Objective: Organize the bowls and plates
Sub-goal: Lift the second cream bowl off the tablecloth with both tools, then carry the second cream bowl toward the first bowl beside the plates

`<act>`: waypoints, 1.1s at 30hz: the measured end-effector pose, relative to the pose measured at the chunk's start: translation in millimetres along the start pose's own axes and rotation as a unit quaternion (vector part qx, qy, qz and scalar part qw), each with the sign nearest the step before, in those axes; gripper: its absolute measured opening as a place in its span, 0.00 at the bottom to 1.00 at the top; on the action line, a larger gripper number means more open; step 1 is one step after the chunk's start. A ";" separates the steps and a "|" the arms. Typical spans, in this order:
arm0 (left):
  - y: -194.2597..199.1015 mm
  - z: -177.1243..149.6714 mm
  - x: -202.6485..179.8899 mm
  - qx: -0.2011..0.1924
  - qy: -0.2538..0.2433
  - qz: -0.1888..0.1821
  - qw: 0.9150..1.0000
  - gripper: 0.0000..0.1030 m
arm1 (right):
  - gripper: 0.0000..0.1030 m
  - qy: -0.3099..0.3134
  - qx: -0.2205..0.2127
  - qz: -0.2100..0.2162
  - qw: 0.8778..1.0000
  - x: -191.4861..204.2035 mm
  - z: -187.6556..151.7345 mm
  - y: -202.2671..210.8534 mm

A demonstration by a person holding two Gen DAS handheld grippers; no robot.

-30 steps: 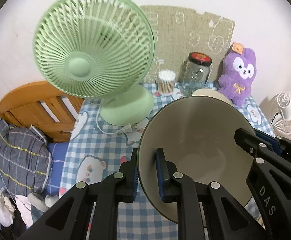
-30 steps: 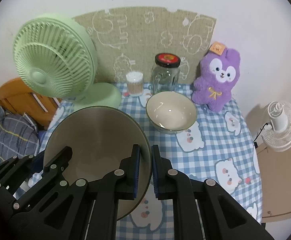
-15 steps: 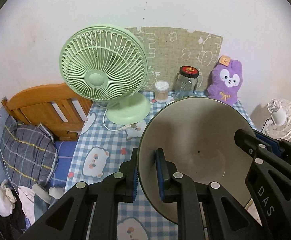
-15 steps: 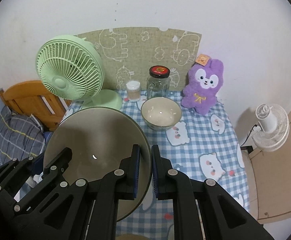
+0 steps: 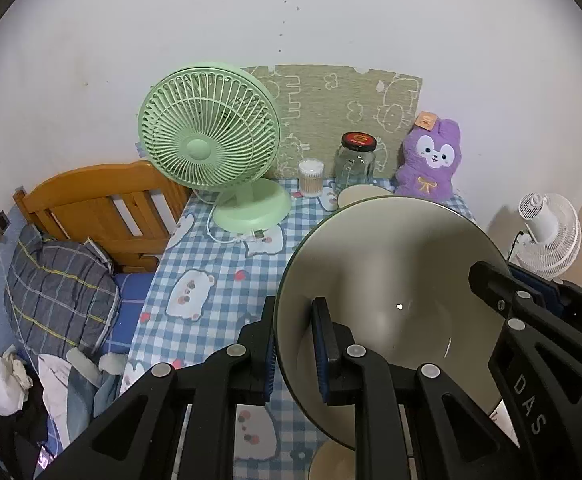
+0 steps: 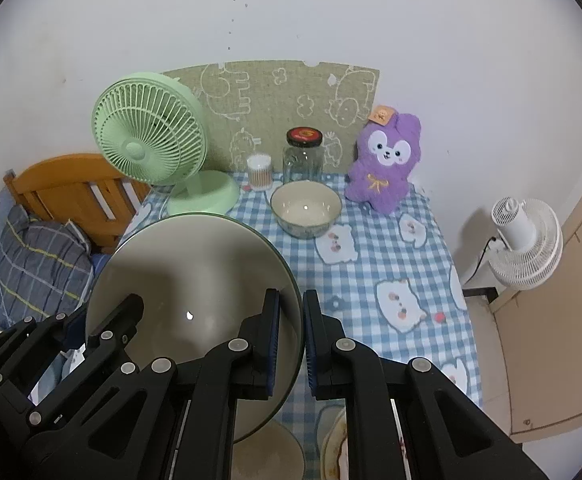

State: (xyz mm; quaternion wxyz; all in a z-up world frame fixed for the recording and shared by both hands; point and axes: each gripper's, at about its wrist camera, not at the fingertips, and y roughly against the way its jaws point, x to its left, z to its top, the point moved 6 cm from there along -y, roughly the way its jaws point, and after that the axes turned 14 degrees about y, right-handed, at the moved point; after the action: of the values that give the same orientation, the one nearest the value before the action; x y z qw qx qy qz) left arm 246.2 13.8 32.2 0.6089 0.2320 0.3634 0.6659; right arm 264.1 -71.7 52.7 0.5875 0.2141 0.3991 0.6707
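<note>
A large cream bowl with a dark green rim (image 5: pixel 391 272) (image 6: pixel 195 276) hangs tilted above the checked tablecloth, held from both sides. My left gripper (image 5: pixel 293 320) is shut on its left rim, one pad inside and one outside. On the opposite rim my right gripper (image 6: pixel 291 320) is shut the same way. Each view also shows the other gripper: the right one (image 5: pixel 507 300) and the left one (image 6: pixel 99 328). A smaller cream bowl (image 6: pixel 306 208) (image 5: pixel 361 194) stands upright near the back of the table.
At the back stand a green fan (image 6: pixel 151 148), a cotton swab tub (image 6: pixel 259 172), a glass jar with a red lid (image 6: pixel 303 156) and a purple plush (image 6: pixel 387 164). Beige dishes (image 6: pixel 267 452) show below the held bowl. A wooden bed end (image 5: pixel 99 200) is left, a white fan (image 6: pixel 527 236) right.
Both grippers have drawn back and upward with the large bowl, away from the fan and the wall. The things at the back of the table look smaller and farther off.
</note>
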 end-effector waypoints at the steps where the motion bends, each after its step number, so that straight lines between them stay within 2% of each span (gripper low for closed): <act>1: 2.0 -3.9 -0.2 -0.001 -0.001 0.001 1.000 0.13 | 0.14 0.000 0.000 0.000 1.000 0.6 -4.3 2.0; 12: 9.9 -48.9 2.2 0.016 0.005 0.005 1.000 0.13 | 0.14 -0.003 0.019 0.004 1.000 6.4 -52.1 10.4; 27: -10.4 -101.3 4.4 0.061 0.007 0.000 0.998 0.14 | 0.14 -0.012 0.063 0.016 0.998 12.1 -105.4 -11.9; 33: -24.7 -120.0 8.4 0.090 0.011 -0.003 0.996 0.14 | 0.14 -0.018 0.089 0.015 0.996 17.4 -122.3 -27.2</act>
State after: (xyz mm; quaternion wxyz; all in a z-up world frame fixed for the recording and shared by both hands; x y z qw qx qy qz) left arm 170.6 -2.3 -63.2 0.5832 0.2774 0.4295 0.6313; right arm 184.6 -90.0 -44.0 0.5627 0.2835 0.4433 0.6376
